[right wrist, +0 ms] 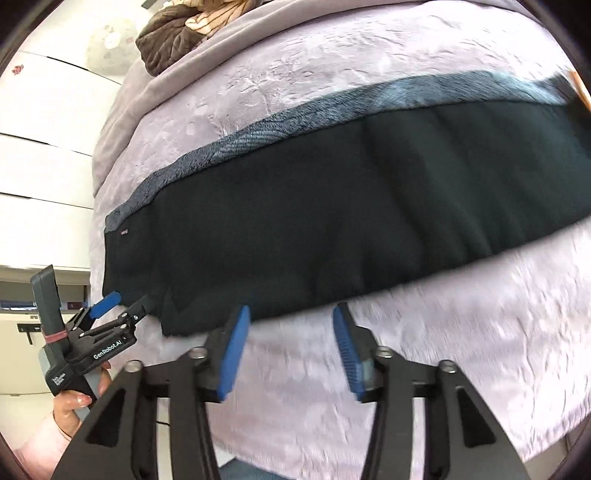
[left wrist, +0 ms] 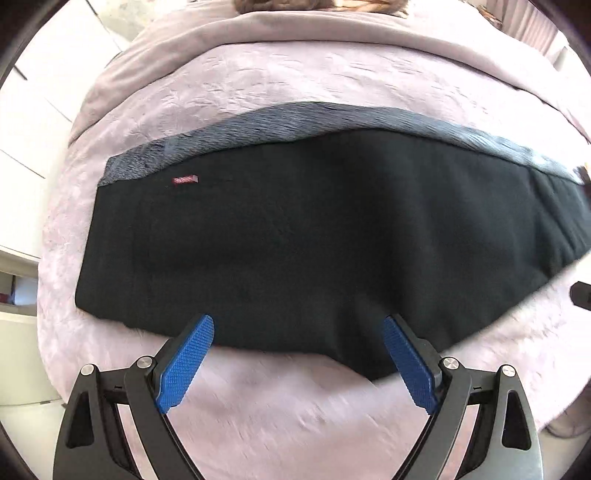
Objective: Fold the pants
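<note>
Black pants (left wrist: 314, 236) lie flat and long across a pale pink bed cover (left wrist: 280, 413), folded lengthwise, with a grey fleece lining strip (left wrist: 332, 118) showing along the far edge and a small red label (left wrist: 184, 180) near the left end. My left gripper (left wrist: 298, 325) is open and empty, its blue pads just over the near edge of the pants. In the right wrist view the pants (right wrist: 351, 206) run from lower left to upper right. My right gripper (right wrist: 291, 314) is open and empty at the near edge. The left gripper (right wrist: 127, 301) shows there too, open by the pants' left end.
The bed cover (right wrist: 443, 369) fills most of both views. A brown and cream bundle of cloth (right wrist: 181, 26) lies at the far end of the bed. White cabinets (left wrist: 33, 110) stand to the left of the bed. A hand (right wrist: 74, 406) holds the left gripper's handle.
</note>
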Demonstrator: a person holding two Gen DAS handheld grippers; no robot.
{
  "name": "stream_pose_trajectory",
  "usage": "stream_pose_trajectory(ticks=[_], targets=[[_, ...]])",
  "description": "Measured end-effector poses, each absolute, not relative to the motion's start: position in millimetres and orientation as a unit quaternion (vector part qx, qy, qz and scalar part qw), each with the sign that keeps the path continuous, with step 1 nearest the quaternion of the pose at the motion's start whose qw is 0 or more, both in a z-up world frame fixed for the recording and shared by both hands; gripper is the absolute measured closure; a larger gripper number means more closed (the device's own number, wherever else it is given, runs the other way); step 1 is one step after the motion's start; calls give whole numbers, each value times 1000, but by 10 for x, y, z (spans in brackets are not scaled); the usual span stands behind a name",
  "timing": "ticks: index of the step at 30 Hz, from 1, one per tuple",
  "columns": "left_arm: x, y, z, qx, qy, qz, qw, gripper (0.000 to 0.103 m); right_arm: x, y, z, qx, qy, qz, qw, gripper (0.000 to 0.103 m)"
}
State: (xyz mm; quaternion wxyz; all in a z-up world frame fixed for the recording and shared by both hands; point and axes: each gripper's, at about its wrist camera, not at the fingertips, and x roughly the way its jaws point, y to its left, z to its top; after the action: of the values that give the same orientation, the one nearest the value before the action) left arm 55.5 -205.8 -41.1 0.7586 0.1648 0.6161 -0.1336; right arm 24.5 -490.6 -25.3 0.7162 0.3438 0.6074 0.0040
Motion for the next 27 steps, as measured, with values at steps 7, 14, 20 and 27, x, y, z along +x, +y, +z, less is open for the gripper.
stream_pose_trajectory(ticks=[7,14,20,27], targets=[[98,-2530,-253,173,629,-171,738,9,-171,-4955,-230,377,606,-18,700,40],[-172,-2898,-140,183,634,-198,725,9,-486,-5095,-276,412,596,-42,688,40],[-225,-3279,-113,208,626,-219,719,9,-725,-5370,-286,436,583,-61,683,40],[-258,-3703,-140,228,624,-235,710,9,-931,-5791,-283,456,563,-90,683,40]])
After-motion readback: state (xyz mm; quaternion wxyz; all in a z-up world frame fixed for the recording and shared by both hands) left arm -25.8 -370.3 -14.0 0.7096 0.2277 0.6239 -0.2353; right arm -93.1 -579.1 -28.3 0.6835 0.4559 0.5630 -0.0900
